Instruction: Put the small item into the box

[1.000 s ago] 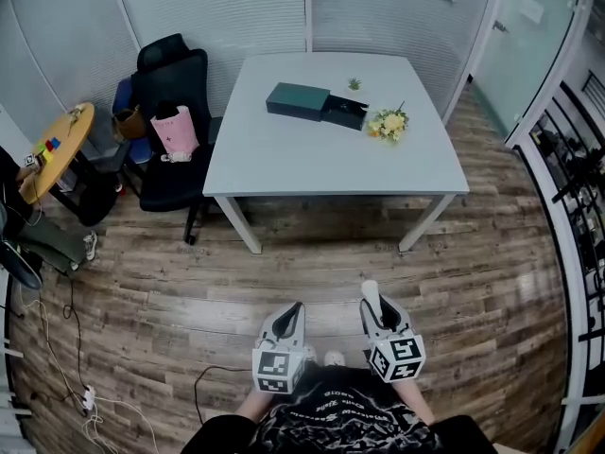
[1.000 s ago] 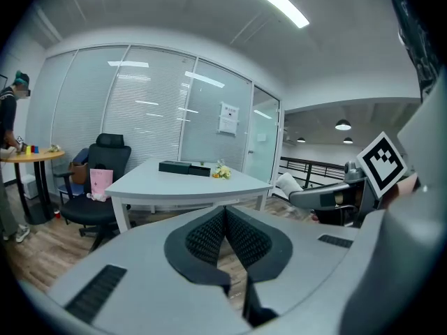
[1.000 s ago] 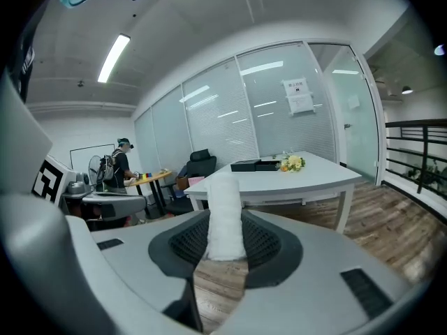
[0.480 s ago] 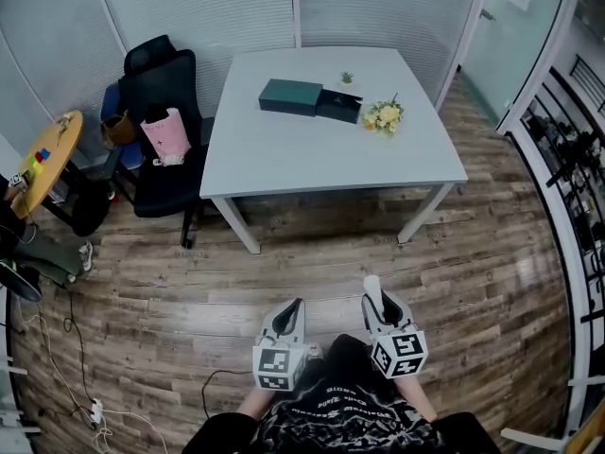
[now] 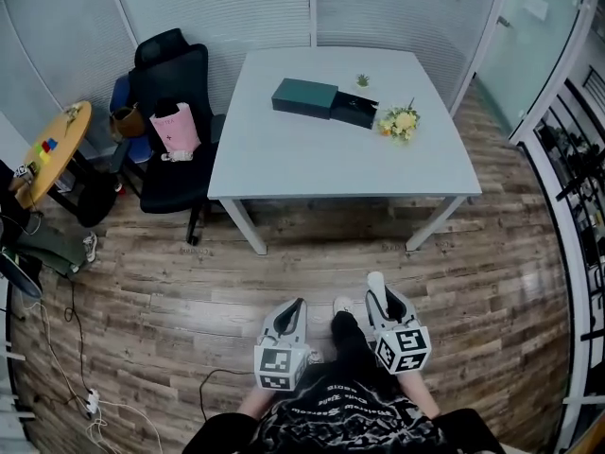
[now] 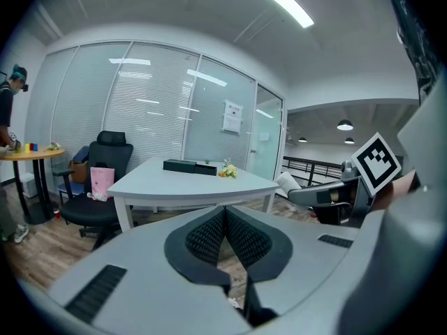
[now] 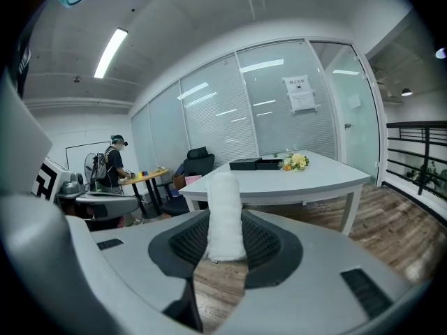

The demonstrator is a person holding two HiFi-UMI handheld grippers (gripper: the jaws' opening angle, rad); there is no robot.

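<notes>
The box (image 5: 304, 97) is dark green and lies at the far side of the white table (image 5: 331, 164), with a black open part (image 5: 354, 112) next to it. My right gripper (image 5: 376, 289) is shut on a small white cloth roll (image 7: 225, 211) that stands up between its pads. My left gripper (image 5: 295, 307) is shut, its pads (image 6: 209, 232) meeting with nothing between them. Both grippers hang low over the wooden floor, close to the person's body and well short of the table. The box (image 7: 245, 163) shows far ahead in the right gripper view.
A bunch of yellow flowers (image 5: 399, 121) and a tiny plant (image 5: 363, 80) lie near the box. A black chair (image 5: 170, 112) with a pink bag (image 5: 175, 129) stands left of the table. A round yellow table (image 5: 52, 149) with a person (image 7: 114, 162) is further left, and a railing (image 5: 577, 168) runs along the right.
The table has shifted slightly in the head view. A dark leg and a shoe now show between the grippers. Both grippers stay shut, and the roll is still held.
</notes>
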